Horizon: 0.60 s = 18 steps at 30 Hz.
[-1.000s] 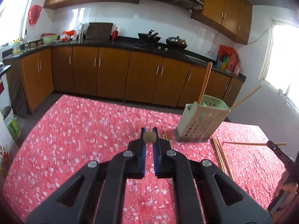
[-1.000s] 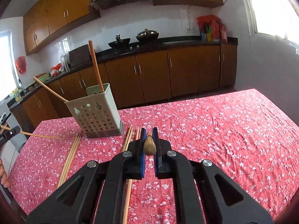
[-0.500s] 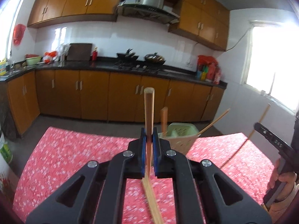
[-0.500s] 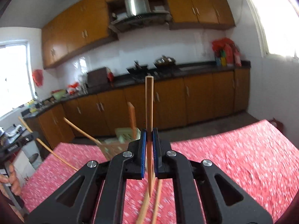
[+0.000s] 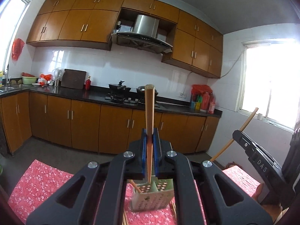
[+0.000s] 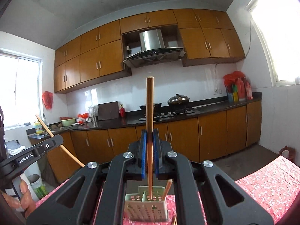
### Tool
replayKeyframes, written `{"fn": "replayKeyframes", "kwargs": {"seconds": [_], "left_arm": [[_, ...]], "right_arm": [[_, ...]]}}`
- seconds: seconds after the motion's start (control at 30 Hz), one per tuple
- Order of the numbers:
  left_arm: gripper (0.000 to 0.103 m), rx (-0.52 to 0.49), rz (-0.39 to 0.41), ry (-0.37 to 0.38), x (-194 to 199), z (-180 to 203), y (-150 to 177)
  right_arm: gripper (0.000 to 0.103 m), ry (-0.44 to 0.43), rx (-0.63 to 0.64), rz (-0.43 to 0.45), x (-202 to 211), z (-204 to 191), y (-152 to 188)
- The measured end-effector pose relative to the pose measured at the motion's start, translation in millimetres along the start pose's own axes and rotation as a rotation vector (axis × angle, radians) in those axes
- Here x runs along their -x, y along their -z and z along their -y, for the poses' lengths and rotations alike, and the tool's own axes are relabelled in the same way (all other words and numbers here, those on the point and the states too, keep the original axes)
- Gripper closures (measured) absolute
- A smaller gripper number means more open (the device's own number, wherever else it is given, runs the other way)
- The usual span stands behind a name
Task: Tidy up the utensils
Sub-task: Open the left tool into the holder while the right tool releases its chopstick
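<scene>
We hold one chopstick (image 5: 149,112) upright, clamped in our left gripper (image 5: 149,142), another chopstick (image 6: 150,108) clamped in our right gripper (image 6: 149,144), both above the perforated holder (image 6: 146,209) on the red floral tablecloth (image 6: 268,183); a chopstick leans inside. Orange cabinets (image 5: 84,123) stand behind.

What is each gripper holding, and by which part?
Each holds one chopstick upright, clamped partway along the shaft: left gripper on its chopstick, right gripper on its chopstick.
</scene>
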<state>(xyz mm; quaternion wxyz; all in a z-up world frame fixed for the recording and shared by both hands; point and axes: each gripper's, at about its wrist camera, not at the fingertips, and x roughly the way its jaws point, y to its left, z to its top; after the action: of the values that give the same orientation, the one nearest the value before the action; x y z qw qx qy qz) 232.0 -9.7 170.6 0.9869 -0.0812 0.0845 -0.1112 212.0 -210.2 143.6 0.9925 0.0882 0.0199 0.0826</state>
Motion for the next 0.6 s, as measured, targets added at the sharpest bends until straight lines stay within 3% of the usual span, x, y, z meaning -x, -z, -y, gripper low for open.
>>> {"fn": "replayKeyframes", "kwargs": {"seconds": [0.33, 0.47, 0.6], "left_arm": [[0.094, 0.025, -0.125, -0.024, -48, -12, 34], [0.082, 0.033, -0.117, -0.035, -43, -17, 33], [0.077, 0.042, -0.081, -0.043, -22, -23, 27]], "right_arm": [[0.094, 0.015, -0.032, -0.14, -28, 2, 36], [0.066, 0.023, -0.041, -0.116, -16, 5, 27], [0.066, 0.034, -0.055, -0.088, 6, 11, 15]]}}
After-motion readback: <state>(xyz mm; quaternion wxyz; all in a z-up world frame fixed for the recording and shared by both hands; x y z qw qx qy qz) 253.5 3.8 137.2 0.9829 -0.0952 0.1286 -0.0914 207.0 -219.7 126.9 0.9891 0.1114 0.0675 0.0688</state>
